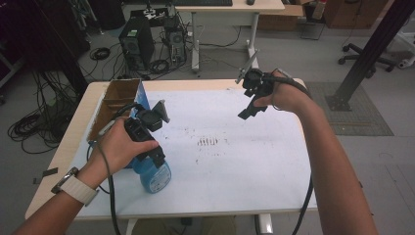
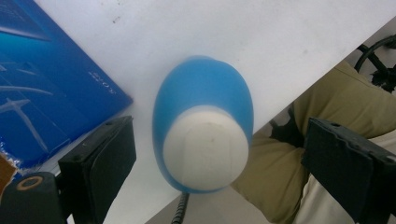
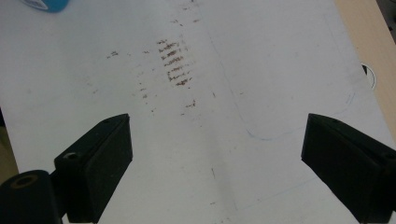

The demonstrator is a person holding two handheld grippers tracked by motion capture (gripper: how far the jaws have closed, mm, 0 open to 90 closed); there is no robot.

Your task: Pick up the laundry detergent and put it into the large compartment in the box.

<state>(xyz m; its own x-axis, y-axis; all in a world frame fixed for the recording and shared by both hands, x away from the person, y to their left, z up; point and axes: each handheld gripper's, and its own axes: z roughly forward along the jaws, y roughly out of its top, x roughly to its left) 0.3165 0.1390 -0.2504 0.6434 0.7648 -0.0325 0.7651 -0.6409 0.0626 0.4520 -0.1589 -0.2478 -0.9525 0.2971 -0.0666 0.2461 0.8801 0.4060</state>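
From above, my left gripper [image 1: 157, 159] hangs over the blue bottle [image 1: 155, 177] near the table's [image 1: 235, 83] front left edge, just in front of the open cardboard box [image 1: 113, 100]; my right gripper [image 1: 248, 111] is raised well apart over the white sheet [image 1: 235, 161], so my left is plainly the nearer. Along my left gripper's jaws, the bottle [image 2: 203, 140] points its white cap [image 2: 205, 147] straight up at me, long axis running along my line of sight, and it sits between the spread jaws, touching neither. Along my right gripper's jaws, they stand wide with nothing between them, over the brown smudges [image 3: 173, 63], with the bottle [image 3: 46, 5] off at the far left corner.
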